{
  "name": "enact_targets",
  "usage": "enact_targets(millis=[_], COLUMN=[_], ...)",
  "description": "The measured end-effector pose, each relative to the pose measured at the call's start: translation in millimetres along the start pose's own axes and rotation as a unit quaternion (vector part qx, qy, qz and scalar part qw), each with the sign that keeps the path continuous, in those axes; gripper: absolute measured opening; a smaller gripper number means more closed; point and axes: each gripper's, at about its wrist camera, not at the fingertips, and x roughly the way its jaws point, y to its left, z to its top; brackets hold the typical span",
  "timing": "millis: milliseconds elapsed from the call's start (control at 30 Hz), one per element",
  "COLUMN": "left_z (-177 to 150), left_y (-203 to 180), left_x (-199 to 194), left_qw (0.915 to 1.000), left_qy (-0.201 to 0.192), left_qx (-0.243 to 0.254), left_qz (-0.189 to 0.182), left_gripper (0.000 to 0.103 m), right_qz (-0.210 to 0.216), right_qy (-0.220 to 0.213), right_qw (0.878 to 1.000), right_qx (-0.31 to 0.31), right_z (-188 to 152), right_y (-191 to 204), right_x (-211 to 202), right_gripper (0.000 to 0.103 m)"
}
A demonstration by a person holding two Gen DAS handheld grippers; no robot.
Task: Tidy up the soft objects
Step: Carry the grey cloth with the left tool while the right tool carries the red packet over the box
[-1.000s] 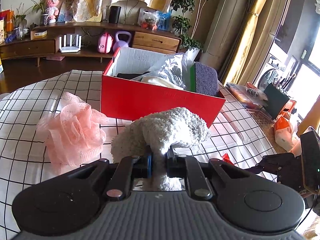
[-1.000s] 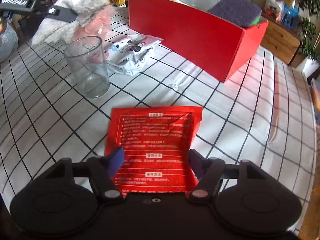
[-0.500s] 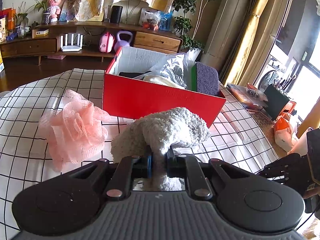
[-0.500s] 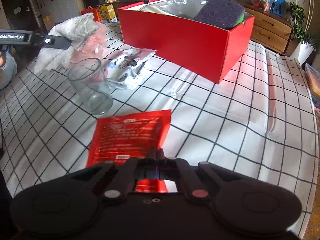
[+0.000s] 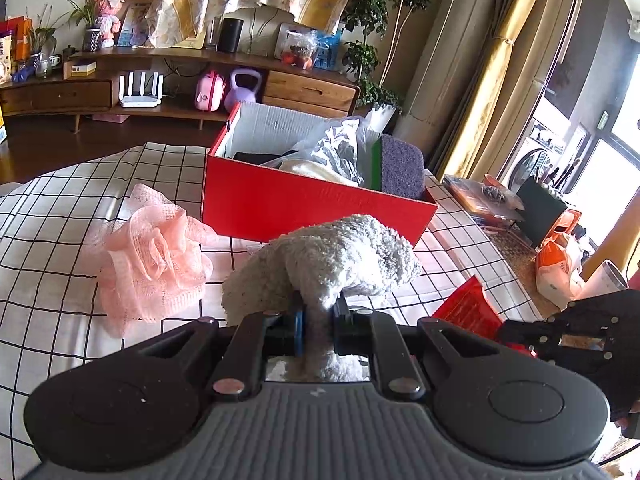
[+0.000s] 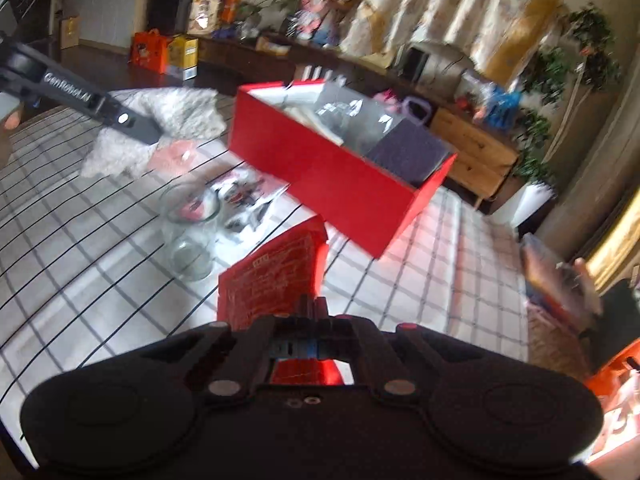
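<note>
My left gripper (image 5: 318,312) is shut on a fluffy white cloth (image 5: 340,256), held above the checked tablecloth in front of the red box (image 5: 304,208). A pink mesh bath puff (image 5: 152,252) lies to the left of it. In the right wrist view my right gripper (image 6: 312,308) is shut on the near edge of a flat red packet (image 6: 276,276), which hangs lifted off the table. The red box (image 6: 332,168) holds a purple sponge (image 6: 412,148) and crumpled clear plastic (image 6: 352,116). The red packet (image 5: 468,312) and my right gripper (image 5: 516,336) also show at the right of the left wrist view.
An upright drinking glass (image 6: 190,232) stands left of the packet, with a printed plastic bag (image 6: 244,200) behind it. A wooden sideboard (image 5: 160,80) with clutter lines the far wall. Curtains and potted plants stand at the right.
My right gripper closed on the red packet and lifted it off the table, tilting up toward the red box. My left gripper stayed put with the white cloth.
</note>
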Motion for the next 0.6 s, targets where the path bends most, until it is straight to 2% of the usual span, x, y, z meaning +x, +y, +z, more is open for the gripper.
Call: enact_targets(millis=[333, 600], left_z=[17.3, 66.3], left_y=[1.4, 1.6], left_x=[-22.9, -25.5], left_qw=[0.9998, 0.9988], left_qy=[-0.021, -0.039], left_qx=[0.006, 0.030], left_qz=[-0.002, 0.004], left_gripper=[0.013, 0.013], right_qz=[-0.051, -0.083], right_qy=[-0.037, -0.085], right_qw=[0.998, 0.993], right_qx=[-0.010, -0.004], right_z=[38.4, 95.5], right_y=[0.2, -13.1], right_x=[-24.5, -32.5], right_gripper=[0.000, 0.000])
